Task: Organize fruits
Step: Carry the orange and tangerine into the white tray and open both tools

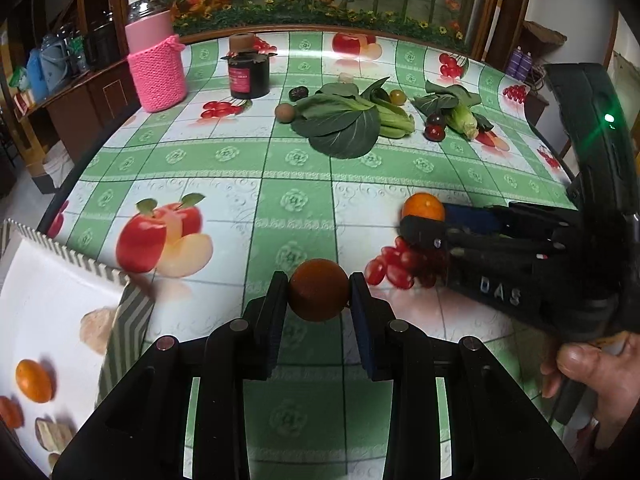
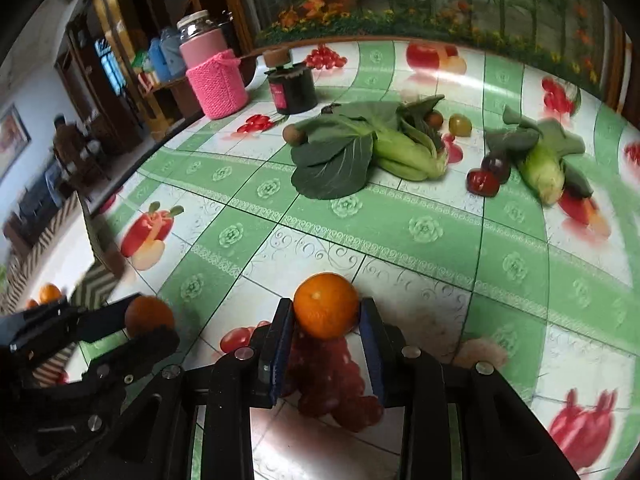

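Left wrist view: my left gripper (image 1: pixel 319 292) pinches a dull orange fruit (image 1: pixel 319 290) between its pads, held above the tablecloth (image 1: pixel 240 168). My right gripper (image 2: pixel 326 314) clamps a brighter orange (image 2: pixel 326 306) the same way. At the left edge sits the striped-rim tray (image 1: pixel 60 244), already holding a small orange fruit (image 1: pixel 33 381) and a few others, so sorting is under way. Still loose, as I judge it: a brown round fruit (image 1: pixel 285 113), a yellowish one (image 1: pixel 398 97) and two dark red fruits (image 1: pixel 435 126), lying beside the bok choy (image 1: pixel 348 120).
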Action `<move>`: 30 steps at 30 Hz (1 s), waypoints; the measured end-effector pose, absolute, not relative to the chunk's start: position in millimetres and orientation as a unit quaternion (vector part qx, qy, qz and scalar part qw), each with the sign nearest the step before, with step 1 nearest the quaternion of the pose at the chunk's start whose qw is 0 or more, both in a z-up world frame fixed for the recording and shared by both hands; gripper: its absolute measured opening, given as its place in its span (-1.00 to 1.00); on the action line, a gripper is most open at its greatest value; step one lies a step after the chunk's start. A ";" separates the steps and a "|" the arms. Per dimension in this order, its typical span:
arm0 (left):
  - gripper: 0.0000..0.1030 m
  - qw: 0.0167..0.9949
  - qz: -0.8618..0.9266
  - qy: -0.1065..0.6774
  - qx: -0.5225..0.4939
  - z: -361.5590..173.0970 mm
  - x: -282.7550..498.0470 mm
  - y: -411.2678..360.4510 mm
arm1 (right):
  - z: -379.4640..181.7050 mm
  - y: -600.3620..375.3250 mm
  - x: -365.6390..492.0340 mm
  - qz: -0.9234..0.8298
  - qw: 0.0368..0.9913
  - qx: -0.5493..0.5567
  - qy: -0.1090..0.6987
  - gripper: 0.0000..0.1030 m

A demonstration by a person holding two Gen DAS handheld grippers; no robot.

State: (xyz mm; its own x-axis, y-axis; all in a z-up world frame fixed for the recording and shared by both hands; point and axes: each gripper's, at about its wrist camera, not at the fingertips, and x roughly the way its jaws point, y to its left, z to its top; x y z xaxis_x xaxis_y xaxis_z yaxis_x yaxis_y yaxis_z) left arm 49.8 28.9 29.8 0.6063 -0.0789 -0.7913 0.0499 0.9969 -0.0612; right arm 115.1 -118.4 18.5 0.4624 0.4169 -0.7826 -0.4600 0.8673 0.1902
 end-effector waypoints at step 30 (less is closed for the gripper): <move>-0.41 0.923 0.013 0.384 -0.013 57.7 -63.2 66.7 | 58.0 -97.7 -46.2 0.301 0.871 0.009 0.389 -0.39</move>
